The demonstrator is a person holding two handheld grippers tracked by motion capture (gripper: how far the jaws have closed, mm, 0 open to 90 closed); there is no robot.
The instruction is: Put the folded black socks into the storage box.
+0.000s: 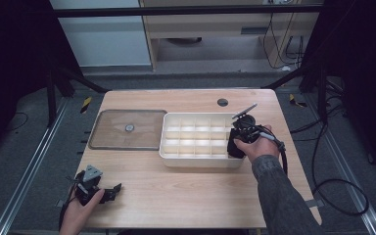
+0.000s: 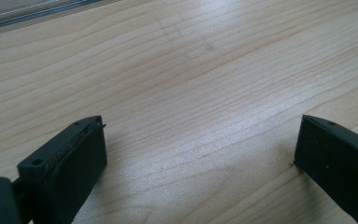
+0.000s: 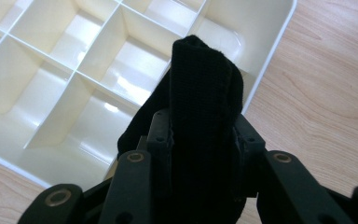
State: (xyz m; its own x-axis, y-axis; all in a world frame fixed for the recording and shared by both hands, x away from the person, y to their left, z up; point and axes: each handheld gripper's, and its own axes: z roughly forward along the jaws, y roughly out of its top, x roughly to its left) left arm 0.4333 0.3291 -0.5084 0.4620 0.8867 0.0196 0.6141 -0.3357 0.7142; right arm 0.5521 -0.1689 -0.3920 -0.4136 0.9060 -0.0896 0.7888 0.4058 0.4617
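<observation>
Right gripper view: right claw [image 3: 205, 140] clamped on a folded black cloth [image 3: 204, 84], held above the cream divided tray [image 3: 42, 65] at its corner. Left claw [image 2: 200, 154] spread wide, low over bare counter [image 2: 191, 70].

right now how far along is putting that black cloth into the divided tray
Done: the clear flat lid lies off to the side of the cream plastic compartment tray, and the right gripper is shut on the folded black knitted cloth. In hand: the cloth hangs over the tray's right end. Left: lowering it into a compartment and letting go; every compartment in view looks empty. The left gripper waits open above the wooden table.
</observation>
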